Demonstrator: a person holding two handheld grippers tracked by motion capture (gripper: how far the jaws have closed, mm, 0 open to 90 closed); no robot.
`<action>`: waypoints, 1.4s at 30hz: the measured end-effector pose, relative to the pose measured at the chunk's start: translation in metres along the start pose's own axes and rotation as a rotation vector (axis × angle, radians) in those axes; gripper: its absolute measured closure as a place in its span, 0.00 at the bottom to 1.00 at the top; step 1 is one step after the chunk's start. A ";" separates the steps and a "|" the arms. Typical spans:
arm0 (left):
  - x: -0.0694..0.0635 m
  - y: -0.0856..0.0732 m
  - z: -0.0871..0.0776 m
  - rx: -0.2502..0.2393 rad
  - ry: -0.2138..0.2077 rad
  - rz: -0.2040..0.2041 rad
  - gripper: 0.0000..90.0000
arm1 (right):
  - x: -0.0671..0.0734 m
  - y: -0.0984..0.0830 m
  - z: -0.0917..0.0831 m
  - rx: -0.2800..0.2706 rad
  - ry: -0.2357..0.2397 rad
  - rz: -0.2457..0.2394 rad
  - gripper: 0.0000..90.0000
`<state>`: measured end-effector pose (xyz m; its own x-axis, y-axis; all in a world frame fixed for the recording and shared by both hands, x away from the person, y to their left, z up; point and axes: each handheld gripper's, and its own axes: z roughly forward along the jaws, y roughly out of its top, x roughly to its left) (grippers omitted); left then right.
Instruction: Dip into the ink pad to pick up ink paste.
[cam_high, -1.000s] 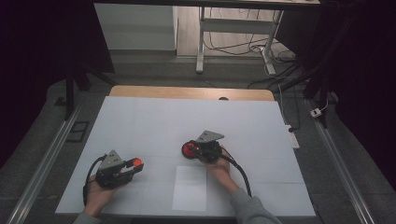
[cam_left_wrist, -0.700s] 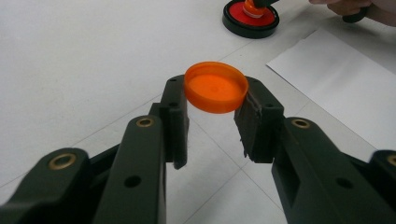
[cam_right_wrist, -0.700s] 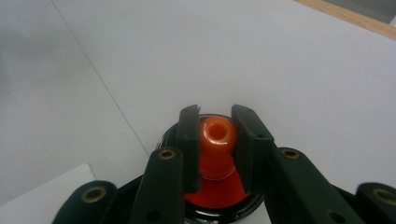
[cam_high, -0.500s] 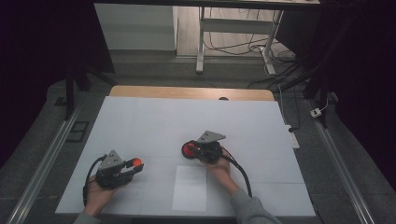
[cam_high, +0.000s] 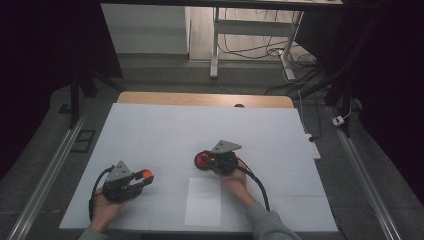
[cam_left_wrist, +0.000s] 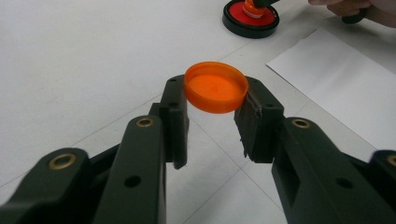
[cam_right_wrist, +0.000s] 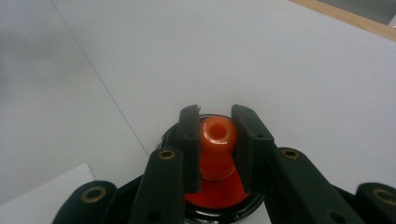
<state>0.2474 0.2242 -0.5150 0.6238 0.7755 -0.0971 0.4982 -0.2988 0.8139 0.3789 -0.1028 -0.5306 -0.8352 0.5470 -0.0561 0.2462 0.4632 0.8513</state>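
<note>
Gripping an orange cap in the left gripper, held above the white table. Right gripper is clamped on the orange stamp sitting in its red ink pad. White paper sheet lies between the hands, unobstructed.

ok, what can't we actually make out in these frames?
- Base of the orange stamp, right gripper view: covered by the right gripper.
- Ink pad, left gripper view: top cut off by the frame edge.
- Orange cap, high view: too small for detail.
</note>
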 end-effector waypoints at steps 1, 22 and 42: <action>0.000 0.000 0.000 -0.001 0.000 0.000 0.72 | 0.000 0.000 0.000 0.002 0.000 0.000 0.81; 0.004 0.000 0.000 -0.004 0.005 -0.005 0.72 | -0.004 0.012 -0.014 -0.059 0.029 0.035 0.81; 0.005 -0.002 -0.003 -0.016 0.009 -0.015 0.72 | -0.015 0.021 -0.042 -0.131 0.045 0.072 0.81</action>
<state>0.2482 0.2301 -0.5152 0.6107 0.7850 -0.1040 0.4977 -0.2783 0.8215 0.3755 -0.1306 -0.4897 -0.8395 0.5427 0.0282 0.2423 0.3274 0.9133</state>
